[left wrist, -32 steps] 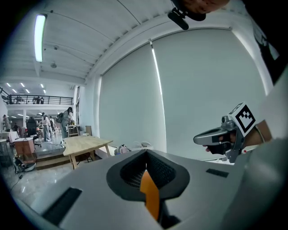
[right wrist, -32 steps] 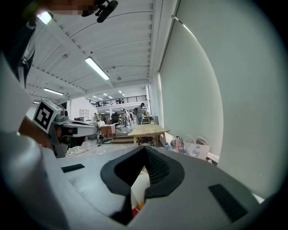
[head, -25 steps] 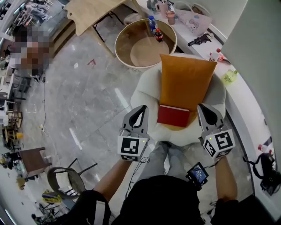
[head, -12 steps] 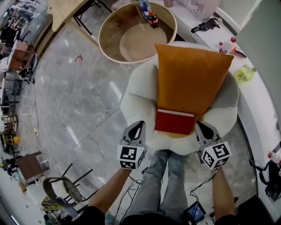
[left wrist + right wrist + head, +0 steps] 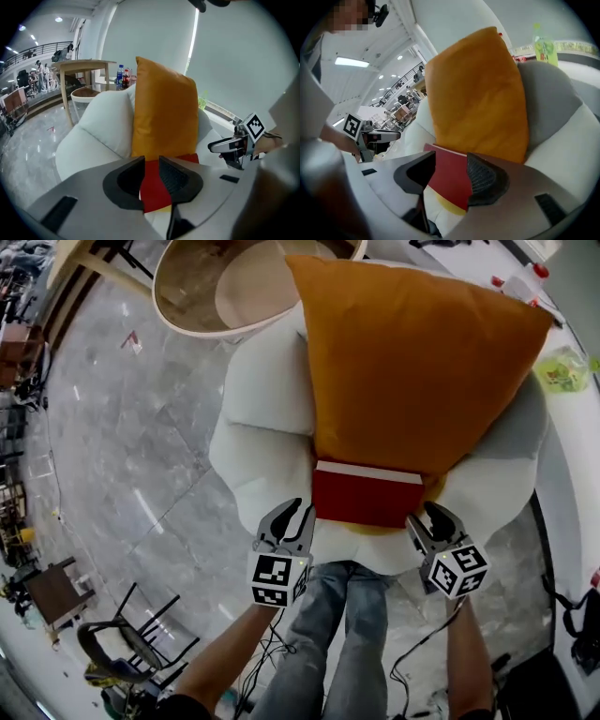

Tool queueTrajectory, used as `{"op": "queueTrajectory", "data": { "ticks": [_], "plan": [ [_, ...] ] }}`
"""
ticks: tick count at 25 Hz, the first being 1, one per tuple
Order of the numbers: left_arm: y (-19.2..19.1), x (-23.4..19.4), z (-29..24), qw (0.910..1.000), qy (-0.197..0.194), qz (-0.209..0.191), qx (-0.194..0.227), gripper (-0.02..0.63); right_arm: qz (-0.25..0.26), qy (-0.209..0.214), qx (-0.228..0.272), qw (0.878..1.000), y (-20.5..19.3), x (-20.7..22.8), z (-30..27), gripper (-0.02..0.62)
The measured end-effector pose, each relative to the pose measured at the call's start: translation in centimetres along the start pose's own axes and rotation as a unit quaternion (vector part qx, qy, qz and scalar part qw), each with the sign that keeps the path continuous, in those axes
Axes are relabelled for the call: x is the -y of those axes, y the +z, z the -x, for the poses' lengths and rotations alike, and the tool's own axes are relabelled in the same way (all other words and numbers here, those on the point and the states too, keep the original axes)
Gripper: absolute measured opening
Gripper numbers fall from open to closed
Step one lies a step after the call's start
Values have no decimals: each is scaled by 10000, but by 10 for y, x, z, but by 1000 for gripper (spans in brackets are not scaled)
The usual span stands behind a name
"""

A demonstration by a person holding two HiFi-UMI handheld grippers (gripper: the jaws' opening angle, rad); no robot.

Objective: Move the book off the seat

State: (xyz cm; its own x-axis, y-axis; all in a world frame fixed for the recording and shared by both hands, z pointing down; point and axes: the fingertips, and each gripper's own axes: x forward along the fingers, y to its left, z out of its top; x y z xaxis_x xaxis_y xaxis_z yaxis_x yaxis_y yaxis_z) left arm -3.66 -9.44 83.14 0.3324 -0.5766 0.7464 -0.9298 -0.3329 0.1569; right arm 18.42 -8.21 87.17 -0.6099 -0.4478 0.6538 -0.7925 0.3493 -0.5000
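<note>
while the red book [image 5: 366, 499] lies on the seat [image 5: 251, 432], left tongs [image 5: 287, 514] and right tongs [image 5: 432, 518] have just been opening, empty.

The white seat [image 5: 253, 418] bears an orange cushion [image 5: 412, 362] and red book [image 5: 366, 498].

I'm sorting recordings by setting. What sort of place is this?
Probably a lounge corner in a large open office or showroom. A soft white armchair with an orange cushion stands beside a round table on a polished stone floor. A railed upper level with people overlooks it.

Bright even light, fisheye-warped edges
</note>
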Motion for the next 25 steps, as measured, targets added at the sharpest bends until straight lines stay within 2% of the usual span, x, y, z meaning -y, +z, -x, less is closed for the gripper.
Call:
{"op": "queueTrajectory", "data": {
  "ticks": [5,11,15,17,19,22,25],
  "plan": [
    [-37,9,-30,9996,-144,-104,-213,101,-271,-44,-256,9993,-45,47,-34,281],
    [-53,25,-75,9982,-430,-424,-12,111,-195,368,-533,9977,-82,79,-77,315],
    [-55,25,-95,9981,-489,-367,64,117,-624,1248,-509,9889,-87,84,-87,333],
    [-56,23,-99,9983,-511,-286,69,117,-965,1843,-643,9760,-93,81,-90,337],
    [-57,22,-101,9983,-515,-265,69,117,-1096,2407,-973,9595,-99,70,-94,336],
    [-53,19,-100,9983,-509,-263,76,117,-690,2729,-1464,9483,-94,49,-94,338],
    [-47,13,-83,9987,-469,-215,45,117,-436,3206,-1353,9365,-73,13,-69,323]
  ]
}}
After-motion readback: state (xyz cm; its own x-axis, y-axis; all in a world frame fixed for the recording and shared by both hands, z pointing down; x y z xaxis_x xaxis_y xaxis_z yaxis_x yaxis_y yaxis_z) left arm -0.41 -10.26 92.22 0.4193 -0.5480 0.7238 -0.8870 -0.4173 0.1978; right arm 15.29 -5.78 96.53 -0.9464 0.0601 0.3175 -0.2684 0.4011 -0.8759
